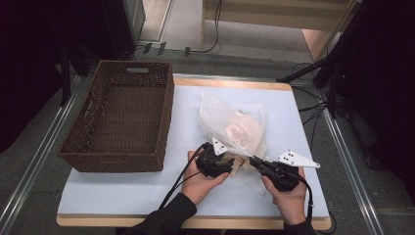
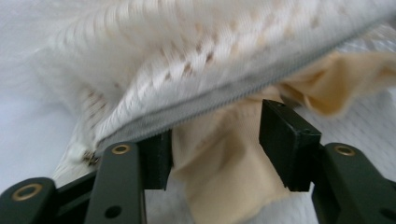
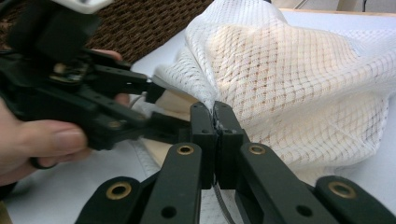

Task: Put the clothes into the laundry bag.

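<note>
A white mesh laundry bag [image 1: 235,127] lies on the table with beige cloth [image 1: 243,131] inside it. In the left gripper view, the bag [image 2: 163,56] has its grey zipper edge lifted and the beige cloth [image 2: 219,158] hangs out of the mouth. My left gripper [image 2: 215,140] is open, its jaws on either side of that cloth fold. My right gripper [image 3: 216,121] is shut on the edge of the bag [image 3: 303,84] by the zipper and holds it up. The left gripper [image 3: 161,109] reaches in from the left there. Both grippers [image 1: 234,164] [image 1: 252,160] meet at the bag's near end.
A brown woven basket [image 1: 166,112] stands on the left half of the white-covered table [image 1: 122,186]; its wall [image 3: 140,23] also appears behind the left gripper. Black cables trail from both grippers toward the near edge. Beyond the table are floor rails and stands.
</note>
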Motion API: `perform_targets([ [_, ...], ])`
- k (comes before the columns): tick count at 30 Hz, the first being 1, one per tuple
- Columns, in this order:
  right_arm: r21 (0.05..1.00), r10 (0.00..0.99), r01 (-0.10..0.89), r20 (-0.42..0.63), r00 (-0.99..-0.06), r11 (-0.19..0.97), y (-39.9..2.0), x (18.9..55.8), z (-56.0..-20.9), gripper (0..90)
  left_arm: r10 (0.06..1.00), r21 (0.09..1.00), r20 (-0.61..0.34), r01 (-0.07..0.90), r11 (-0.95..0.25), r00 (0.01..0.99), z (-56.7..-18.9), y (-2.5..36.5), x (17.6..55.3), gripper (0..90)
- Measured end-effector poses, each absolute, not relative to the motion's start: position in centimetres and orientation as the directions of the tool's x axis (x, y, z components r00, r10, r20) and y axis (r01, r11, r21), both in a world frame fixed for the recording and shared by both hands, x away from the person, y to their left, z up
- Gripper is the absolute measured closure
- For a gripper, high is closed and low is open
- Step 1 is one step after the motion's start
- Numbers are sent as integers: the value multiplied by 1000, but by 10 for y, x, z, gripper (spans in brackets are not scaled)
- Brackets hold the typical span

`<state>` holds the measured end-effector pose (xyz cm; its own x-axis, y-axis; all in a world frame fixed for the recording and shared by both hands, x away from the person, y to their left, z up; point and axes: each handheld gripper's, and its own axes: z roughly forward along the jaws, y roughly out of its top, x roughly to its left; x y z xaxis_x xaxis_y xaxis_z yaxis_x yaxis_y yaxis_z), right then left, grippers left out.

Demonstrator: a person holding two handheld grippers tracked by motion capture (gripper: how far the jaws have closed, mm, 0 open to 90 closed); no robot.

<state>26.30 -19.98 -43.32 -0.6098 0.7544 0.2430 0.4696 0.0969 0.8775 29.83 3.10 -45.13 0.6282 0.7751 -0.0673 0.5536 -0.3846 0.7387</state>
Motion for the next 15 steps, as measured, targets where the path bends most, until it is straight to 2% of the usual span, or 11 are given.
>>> perform_targets([
  [9,874,760,476,246,-601,94,-200,263,-433,892,760,737,-65,544,-401,647,-442,49,272,450],
  [12,875,759,474,244,-603,95,-200,264,-434,892,747,735,-65,538,-413,662,-444,49,266,549],
  [13,875,759,474,243,-604,97,-200,264,-434,892,735,724,-68,540,-429,675,-445,46,265,614],
  [15,876,758,472,241,-606,99,-199,264,-434,892,719,714,-49,528,-460,694,-451,38,264,644],
])
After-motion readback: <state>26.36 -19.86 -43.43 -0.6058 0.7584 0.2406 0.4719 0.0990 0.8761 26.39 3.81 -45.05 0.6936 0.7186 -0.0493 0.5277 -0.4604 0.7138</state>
